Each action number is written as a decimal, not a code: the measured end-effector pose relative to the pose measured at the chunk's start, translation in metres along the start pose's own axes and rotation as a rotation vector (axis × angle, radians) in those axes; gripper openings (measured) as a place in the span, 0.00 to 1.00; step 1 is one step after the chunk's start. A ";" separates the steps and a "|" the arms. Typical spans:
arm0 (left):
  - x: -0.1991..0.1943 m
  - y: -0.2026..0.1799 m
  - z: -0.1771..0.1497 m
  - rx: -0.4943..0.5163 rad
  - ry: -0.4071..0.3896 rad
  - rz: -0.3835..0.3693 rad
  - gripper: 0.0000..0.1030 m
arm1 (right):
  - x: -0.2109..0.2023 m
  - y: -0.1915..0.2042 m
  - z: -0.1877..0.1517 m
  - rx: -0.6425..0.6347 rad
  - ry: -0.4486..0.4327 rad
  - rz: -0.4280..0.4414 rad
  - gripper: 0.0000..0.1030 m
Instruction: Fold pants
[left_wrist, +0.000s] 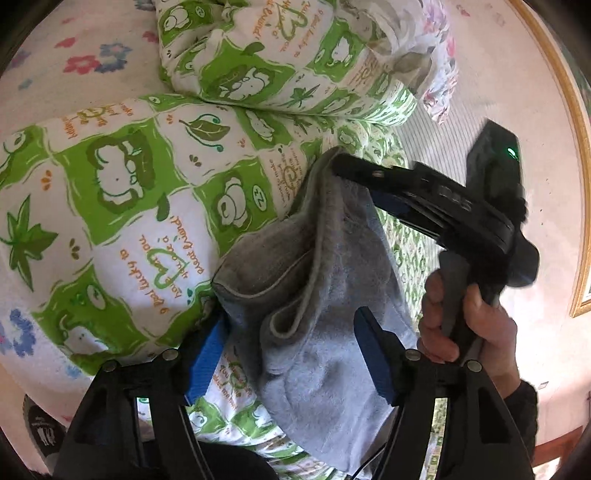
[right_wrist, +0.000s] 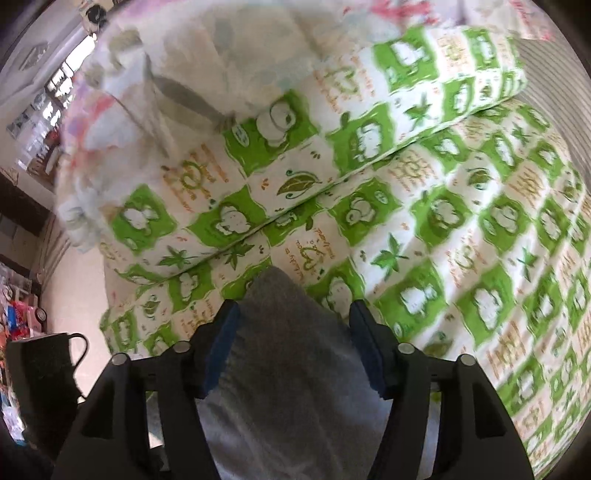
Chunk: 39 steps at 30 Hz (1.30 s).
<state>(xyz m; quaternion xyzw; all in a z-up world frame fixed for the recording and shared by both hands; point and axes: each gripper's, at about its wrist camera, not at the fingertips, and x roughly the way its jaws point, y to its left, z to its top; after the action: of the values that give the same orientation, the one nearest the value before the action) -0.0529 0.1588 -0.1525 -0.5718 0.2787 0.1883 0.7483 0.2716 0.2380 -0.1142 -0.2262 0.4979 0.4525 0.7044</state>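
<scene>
Pants: grey pants (left_wrist: 325, 295) bunched on the bed (left_wrist: 122, 192), lying over its green-and-white cover just beside a folded quilt (left_wrist: 258, 66).
Long axis: from the left view, the cloth runs from the near bottom edge up and away toward the right hand-held gripper (left_wrist: 354, 173); a hemmed edge curls over near the middle.
Left hand-held gripper (left_wrist: 295, 354): jaws stand wide, the cloth lying between them; the blue pads (left_wrist: 207, 354) do not seem to press on it.
Right hand-held gripper, own view (right_wrist: 291, 347): jaws apart, grey cloth filling the gap between them, no clear squeeze.
Which is nearer: both sit right at the cloth; the right one is at its far end, the left at its near end.
Pose: the right hand (left_wrist: 469, 325) grips its handle from below, the tool tilted steeply down onto the fabric; the left points down more gently.
Next move, as I judge: close on an edge to lift and fold along that axis.
</scene>
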 end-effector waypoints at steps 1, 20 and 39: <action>0.000 -0.001 -0.001 0.004 -0.003 0.007 0.60 | 0.007 0.000 0.002 -0.003 0.018 -0.018 0.62; -0.025 -0.112 -0.039 0.219 -0.037 -0.136 0.18 | -0.131 -0.030 -0.061 0.110 -0.228 0.065 0.13; 0.004 -0.235 -0.160 0.518 0.189 -0.249 0.18 | -0.277 -0.103 -0.230 0.357 -0.415 0.069 0.13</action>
<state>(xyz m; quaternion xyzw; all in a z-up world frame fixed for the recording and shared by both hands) 0.0589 -0.0595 -0.0094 -0.4065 0.3136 -0.0361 0.8574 0.2201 -0.1039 0.0308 0.0163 0.4221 0.4179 0.8043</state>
